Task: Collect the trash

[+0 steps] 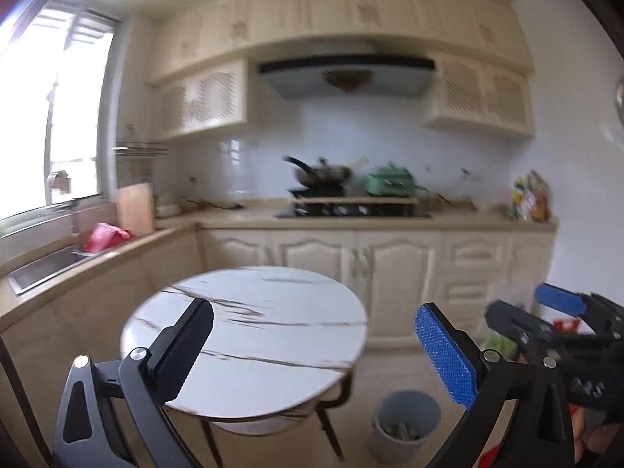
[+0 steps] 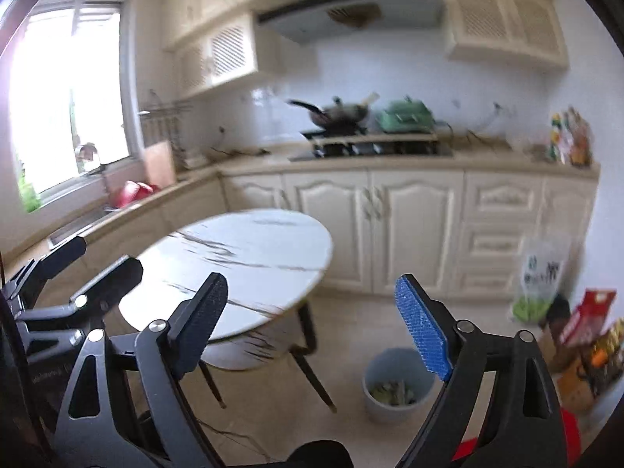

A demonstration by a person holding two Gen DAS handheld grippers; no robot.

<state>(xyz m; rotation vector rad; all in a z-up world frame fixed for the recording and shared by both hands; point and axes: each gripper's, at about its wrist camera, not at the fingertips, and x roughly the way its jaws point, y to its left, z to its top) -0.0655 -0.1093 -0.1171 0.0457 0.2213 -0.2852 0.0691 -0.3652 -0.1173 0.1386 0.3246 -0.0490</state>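
Tools: left tool (image 1: 314, 351) and right tool (image 2: 312, 325) both gaped wide, empty, above marble tabletop (image 1: 273, 312); bin (image 2: 397, 384) on floor held scraps.

Two hand-held grippers: the left (image 1: 312, 355) and the right (image 2: 312, 323). One round marble table (image 1: 273, 312), one grey bin (image 2: 397, 382) on the floor, one pan (image 2: 343, 113), one green appliance (image 2: 405, 115), one chopping board (image 2: 159, 163).
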